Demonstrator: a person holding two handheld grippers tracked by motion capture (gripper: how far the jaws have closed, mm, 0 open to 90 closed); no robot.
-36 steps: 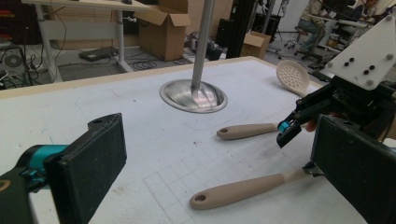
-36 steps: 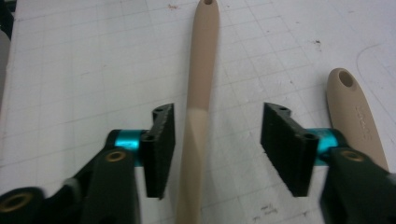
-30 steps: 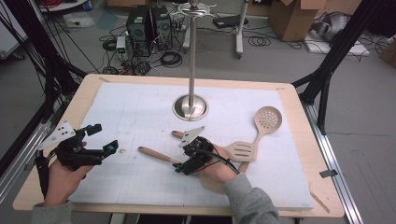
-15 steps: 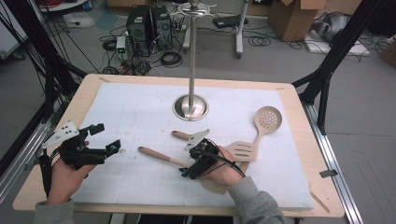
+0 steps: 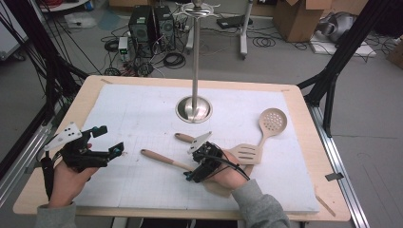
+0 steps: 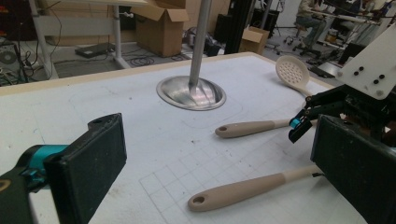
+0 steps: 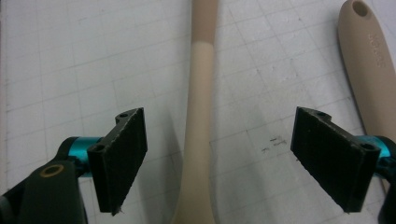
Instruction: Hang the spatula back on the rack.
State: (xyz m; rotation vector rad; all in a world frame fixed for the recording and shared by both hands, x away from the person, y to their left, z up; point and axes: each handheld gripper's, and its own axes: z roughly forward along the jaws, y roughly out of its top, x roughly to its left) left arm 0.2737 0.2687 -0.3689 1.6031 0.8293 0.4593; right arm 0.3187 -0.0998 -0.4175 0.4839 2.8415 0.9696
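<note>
L gripper (image 5: 113, 142) far left of the stand (image 5: 194, 107), low over the mat (image 5: 142, 109), jaws spread, nothing between them. Its view looks past both pads twd the stand base, w/ two handles lying in front.

Next, left-front of the stand: spatula (image 5: 164, 159), brown handle end pointing left, pale neck running right under the R gripper (image 5: 189, 177). Flat on the mat.

R gripper just front of the stand, tipped down over the spatula neck, jaws wide apart. In the right gripper view the neck (image 7: 198, 116) runs between the pads (image 7: 122, 154), gap both sides, no contact.

Turner (image 5: 247, 153): handle end close front of the stand, slotted blade to the right-front, by the R hand.

Skimmer (image 5: 272, 121) right of the stand, round holed head farthest back, handle toward the turner blade.
</note>
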